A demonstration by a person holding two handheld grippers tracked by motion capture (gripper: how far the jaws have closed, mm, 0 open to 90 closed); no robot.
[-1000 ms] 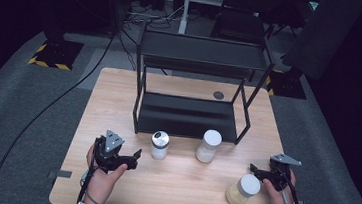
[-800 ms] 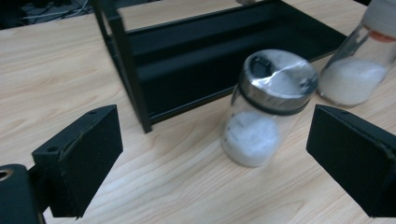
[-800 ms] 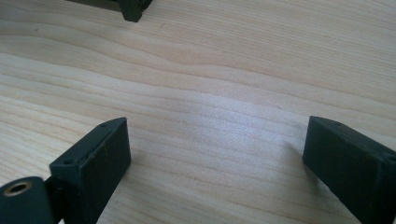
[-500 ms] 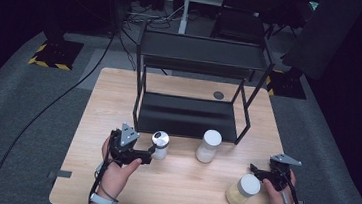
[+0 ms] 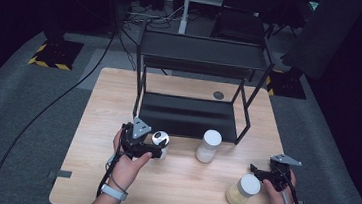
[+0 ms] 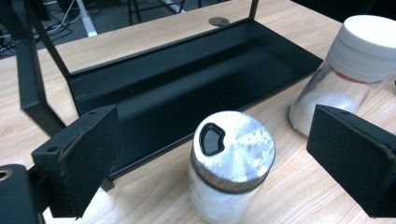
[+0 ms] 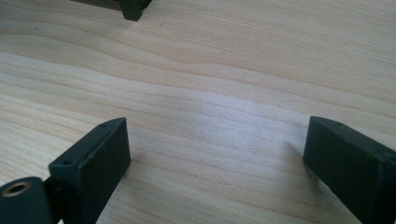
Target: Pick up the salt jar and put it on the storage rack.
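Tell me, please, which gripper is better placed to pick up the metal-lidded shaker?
Left. The left gripper is open with the shaker between its jaws, while the right gripper sits open near the table's far right, beside a different jar.

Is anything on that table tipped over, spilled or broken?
Nothing stands out. The metal-lidded shaker, the white-lidded jar and the jar of yellowish powder all stand upright on the wooden table, lids on, with no spill around them. The black shelf rack stands square.

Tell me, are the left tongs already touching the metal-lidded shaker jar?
Apart. In the left gripper view the shaker jar stands between the open left tongs, with bare table visible between each pad and the glass.
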